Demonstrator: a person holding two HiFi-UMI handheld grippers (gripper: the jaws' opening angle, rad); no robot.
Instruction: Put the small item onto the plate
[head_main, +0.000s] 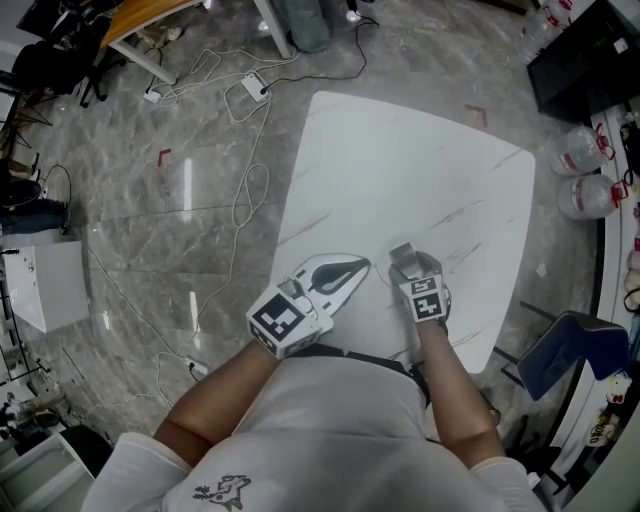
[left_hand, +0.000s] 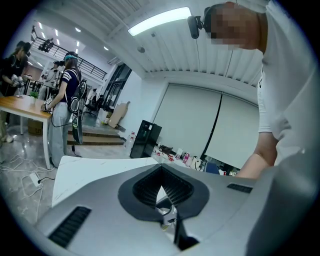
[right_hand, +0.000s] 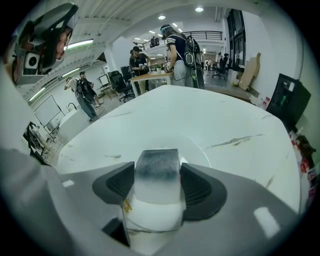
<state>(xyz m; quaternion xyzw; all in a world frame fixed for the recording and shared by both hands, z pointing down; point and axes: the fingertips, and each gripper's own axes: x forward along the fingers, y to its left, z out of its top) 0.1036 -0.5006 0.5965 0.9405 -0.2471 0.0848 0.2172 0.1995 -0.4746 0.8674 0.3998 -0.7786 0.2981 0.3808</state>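
- Right hand-held gripper (right_hand: 158, 187) is clenched on the small item (right_hand: 157, 171), a pale block with a grey top, seated between both pads.
- The item is off the tabletop (head_main: 400, 170), over the near part of the plate (right_hand: 201, 148); only an arc of the plate's rim shows.
- Risk: white plate on a white top, so the edge is hard to judge. An early release could land the block on the rim or beside it.
- Risk: releasing from height could make the block tip or bounce off.
- Left hand-held gripper (left_hand: 160, 171) has its tips together with nothing in it.
- Pose: both forearms reach forward from the torso. The right marker cube faces up. The left jaws angle toward the right gripper, near it but apart.
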